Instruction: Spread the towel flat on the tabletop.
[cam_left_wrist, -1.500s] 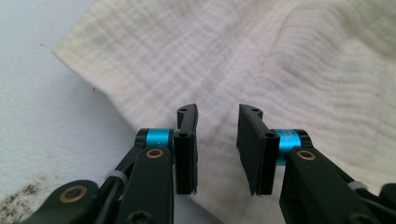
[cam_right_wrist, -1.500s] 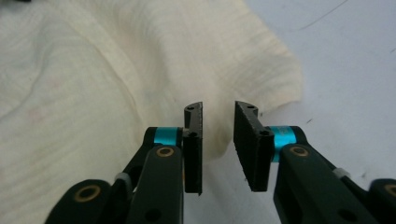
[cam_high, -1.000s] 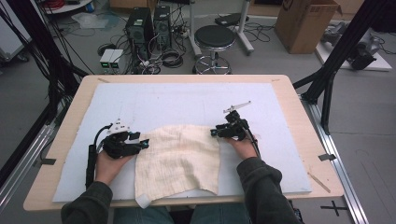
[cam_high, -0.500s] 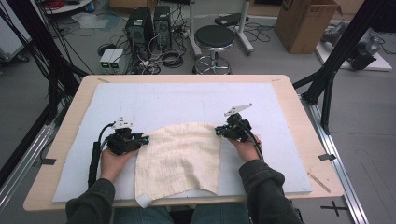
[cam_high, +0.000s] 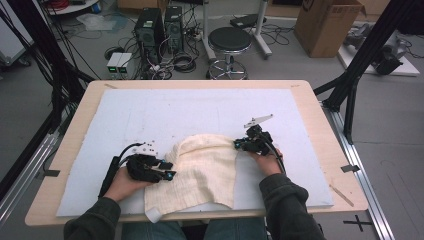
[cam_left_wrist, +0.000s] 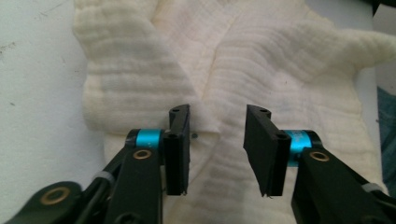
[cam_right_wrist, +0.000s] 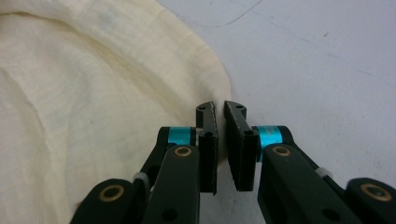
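The cream towel lay on the bench, near edge overhanging. The left tool, jaws just reopening, stood released over a fold. The right tool was clenched at the towel's edge; whether it pinched cloth was unclear. Soft and limp, it should be gripped at edges. No writing was legible.

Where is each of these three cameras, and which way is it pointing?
High view: above the table, looking forward and down; forearms, both hands.
Left gripper view: rides the left gripper, looking along parted jaws at the cream towel.
Right gripper view: rides the right gripper, jaws nearly together at the towel's edge.
All share the towel.
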